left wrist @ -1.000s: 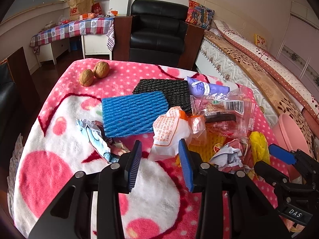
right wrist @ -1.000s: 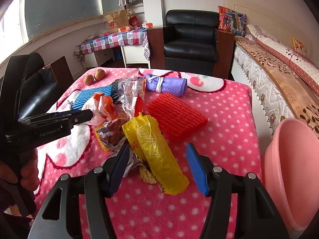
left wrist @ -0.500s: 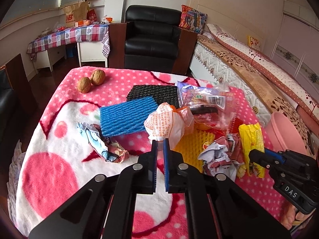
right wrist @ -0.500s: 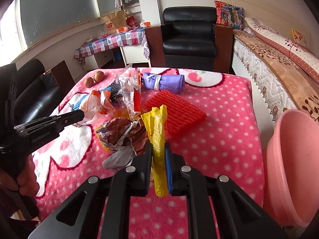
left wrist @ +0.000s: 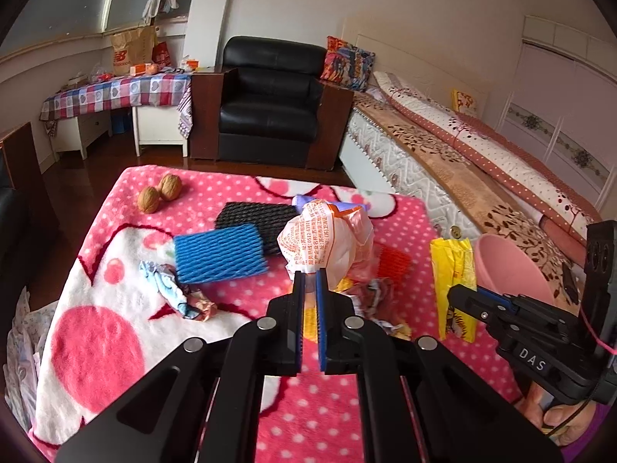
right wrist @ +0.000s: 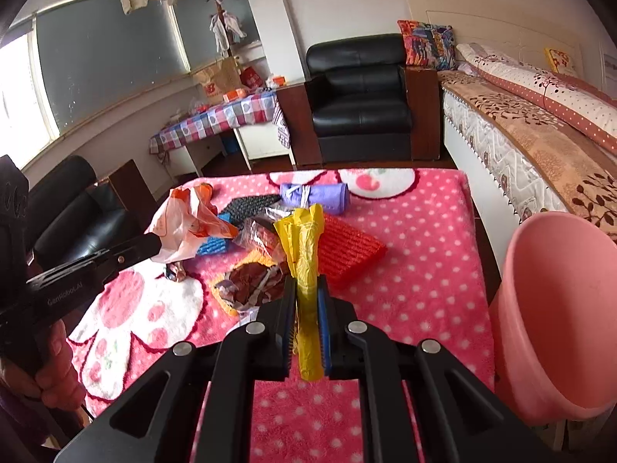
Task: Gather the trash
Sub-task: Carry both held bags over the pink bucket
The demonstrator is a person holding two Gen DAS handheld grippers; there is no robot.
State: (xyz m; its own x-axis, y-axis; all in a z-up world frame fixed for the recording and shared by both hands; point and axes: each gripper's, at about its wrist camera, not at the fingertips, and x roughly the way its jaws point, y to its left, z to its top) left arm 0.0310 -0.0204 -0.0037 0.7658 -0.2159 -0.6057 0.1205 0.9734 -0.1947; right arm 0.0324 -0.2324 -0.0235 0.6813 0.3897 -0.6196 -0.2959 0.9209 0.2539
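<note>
Yellow wrapper (right wrist: 306,247) pinched in right gripper (right wrist: 307,289).

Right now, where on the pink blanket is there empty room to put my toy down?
Bare blanket lies between the red foam net and the pink bin. More lies nearer than the blue foam net, and between it and the walnuts. The wrapper heap in the middle is crowded.
</note>
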